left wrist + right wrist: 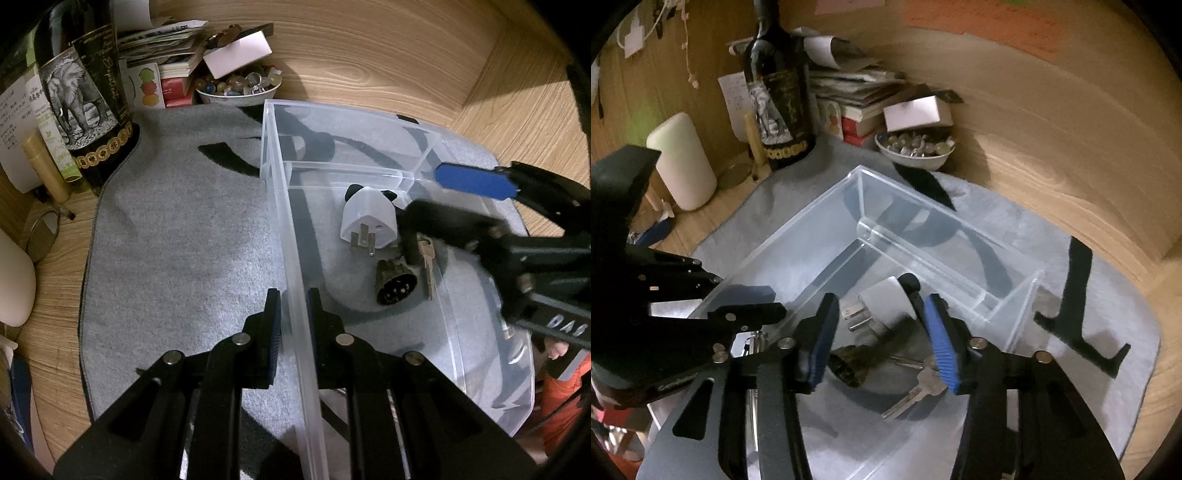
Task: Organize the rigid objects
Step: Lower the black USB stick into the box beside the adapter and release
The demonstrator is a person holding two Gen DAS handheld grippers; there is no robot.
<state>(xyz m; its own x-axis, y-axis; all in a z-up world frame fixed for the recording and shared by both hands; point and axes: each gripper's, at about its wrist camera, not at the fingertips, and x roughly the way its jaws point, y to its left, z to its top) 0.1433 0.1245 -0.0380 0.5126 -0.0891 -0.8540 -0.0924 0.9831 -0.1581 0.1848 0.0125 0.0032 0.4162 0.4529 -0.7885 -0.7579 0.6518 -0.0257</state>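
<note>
clear bin [295, 236]: your left jaws straddle its near wall | white plug adapter [367, 218]: prongs toward you, ahead of your right tips | round dark connector [395, 282] and key [916, 391]: lying flat beneath them

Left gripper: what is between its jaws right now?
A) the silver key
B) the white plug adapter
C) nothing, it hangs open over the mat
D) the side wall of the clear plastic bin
D: in the left wrist view the left gripper has its jaws closed on either side of the upright wall of the clear plastic bin, while the white plug adapter and silver key lie loose inside.
</note>
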